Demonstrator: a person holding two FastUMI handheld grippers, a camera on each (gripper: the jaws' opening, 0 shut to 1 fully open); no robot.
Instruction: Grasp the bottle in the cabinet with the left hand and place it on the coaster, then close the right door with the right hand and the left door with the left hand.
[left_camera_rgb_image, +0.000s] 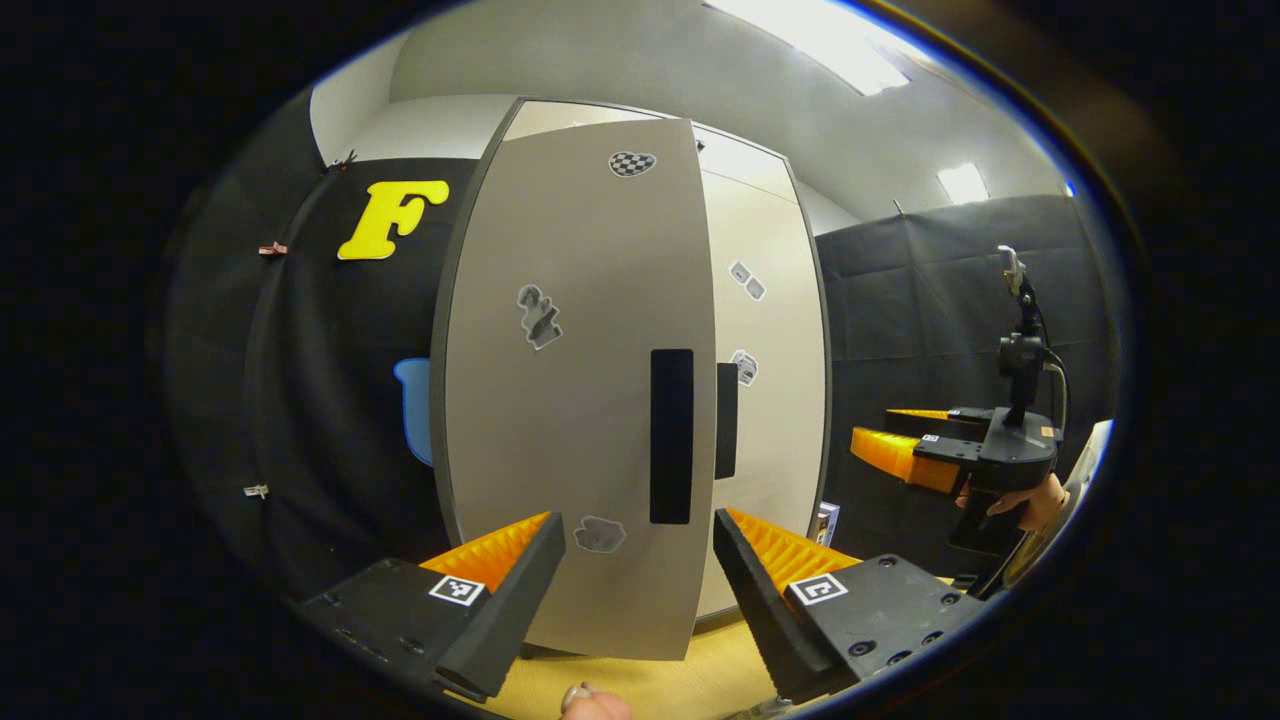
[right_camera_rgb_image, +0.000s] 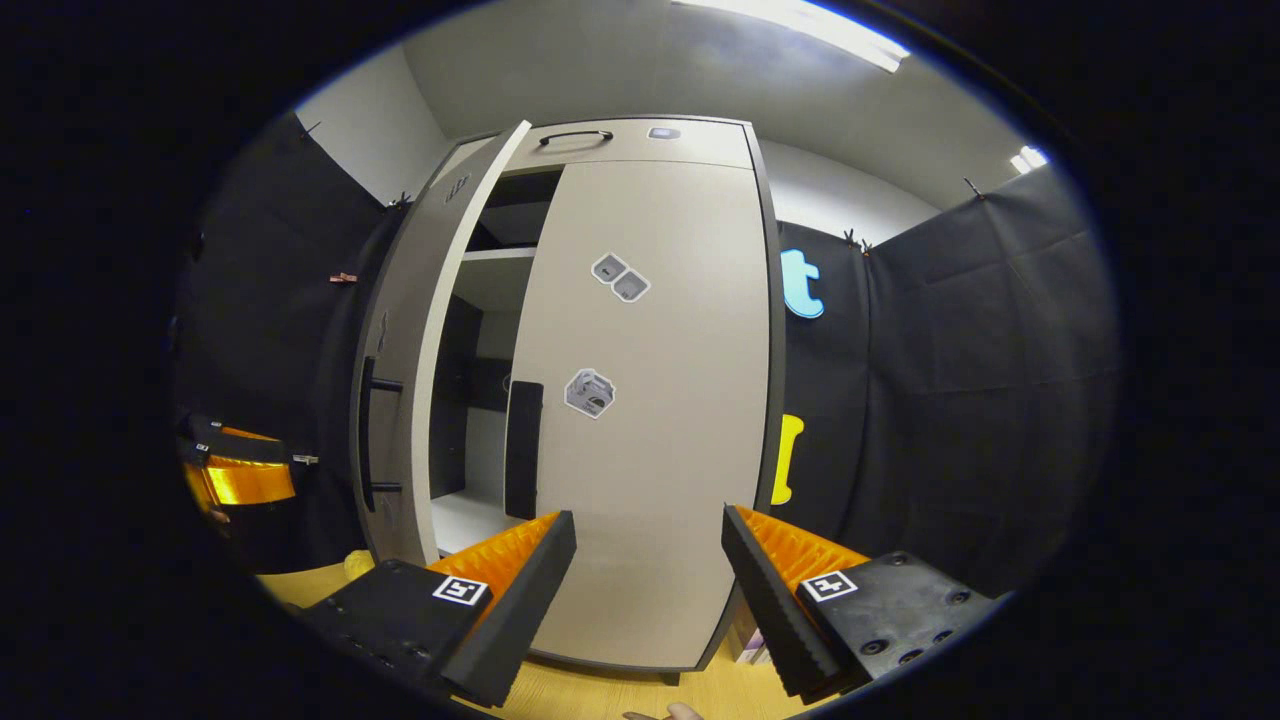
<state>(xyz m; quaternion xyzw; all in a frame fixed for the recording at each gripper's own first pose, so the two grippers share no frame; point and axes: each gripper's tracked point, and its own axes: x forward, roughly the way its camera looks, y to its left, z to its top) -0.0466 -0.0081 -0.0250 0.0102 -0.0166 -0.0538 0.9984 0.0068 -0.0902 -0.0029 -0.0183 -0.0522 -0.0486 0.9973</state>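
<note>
The grey cabinet's left door (left_camera_rgb_image: 580, 400) stands ajar in the left gripper view, its dark handle (left_camera_rgb_image: 671, 435) just ahead of my open left gripper (left_camera_rgb_image: 637, 520), which holds nothing. Behind it the right door (left_camera_rgb_image: 765, 400) lies flat against the cabinet. In the right gripper view the right door (right_camera_rgb_image: 650, 420) is closed and the left door (right_camera_rgb_image: 395, 400) swings outward, showing bare shelves (right_camera_rgb_image: 470, 520). My right gripper (right_camera_rgb_image: 648, 516) is open and empty before the right door. A hand holds that right gripper (left_camera_rgb_image: 880, 432) off to the right. The left gripper (right_camera_rgb_image: 235, 465) shows beside the left door.
The cabinet stands on a light wooden table (left_camera_rgb_image: 640, 680). A small box (left_camera_rgb_image: 828, 520) sits by the cabinet's right foot. A yellowish thing (right_camera_rgb_image: 355, 565) lies low by the left door; I cannot tell what it is. Black cloth walls surround the booth.
</note>
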